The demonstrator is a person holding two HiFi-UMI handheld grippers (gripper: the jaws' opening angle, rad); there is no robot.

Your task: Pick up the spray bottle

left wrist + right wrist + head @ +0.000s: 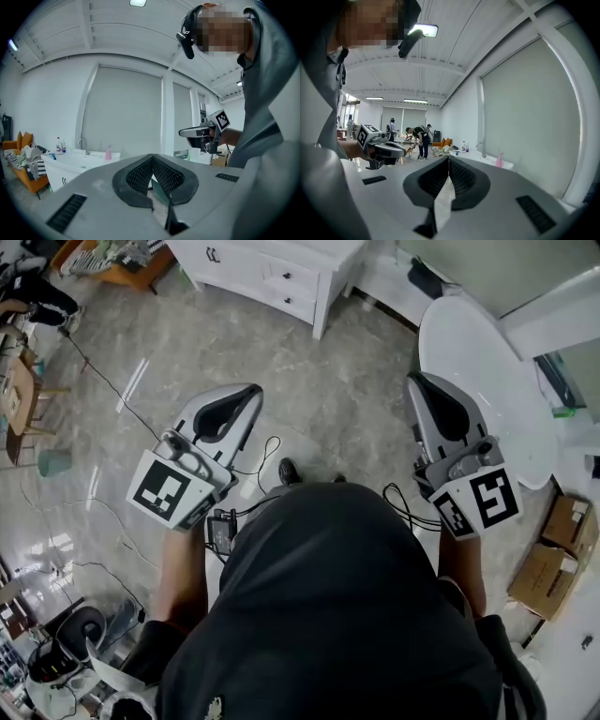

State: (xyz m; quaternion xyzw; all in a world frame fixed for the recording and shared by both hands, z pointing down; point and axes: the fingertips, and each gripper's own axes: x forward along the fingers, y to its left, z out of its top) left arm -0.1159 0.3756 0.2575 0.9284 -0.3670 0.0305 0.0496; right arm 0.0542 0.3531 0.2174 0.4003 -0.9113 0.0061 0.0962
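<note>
Left hand-held gripper (152, 158): clenched, the ribbed pads meeting at the tips, nothing between them. It points out level over the floor and touches nothing.
Right hand-held gripper (448, 159): clenched as well, jaws pressed together and empty. It is held alongside the left one, well apart from it, tilted slightly downward.
Person (337, 615): dark top, seen from above, one hand-held gripper in each hand, both held out in front.
Floor (309, 381): grey marbled tiles beneath both hand-held grippers, with a thin cable trailing across it at the left.
Oval white table (478, 371): just to the right of the right hand-held gripper in the head view.
Cardboard boxes (553, 559): on the floor beyond that table's near end.
Counter (82, 161): white, with drawers below, against the far wall ahead of both hand-held grippers.
Tap (84, 145): curved, standing at the counter's back edge.
Spray bottle (108, 153): pink, upright on the counter, to the right of the tap near the counter's end. It is well apart from both hand-held grippers and untouched.
Two bottles (60, 145): upright on the counter, left of the tap.
Sofa (21, 161): orange, left of the counter, with striped cloth heaped on it.
People (419, 138): far down the room in the right gripper view, one bent forward.
</note>
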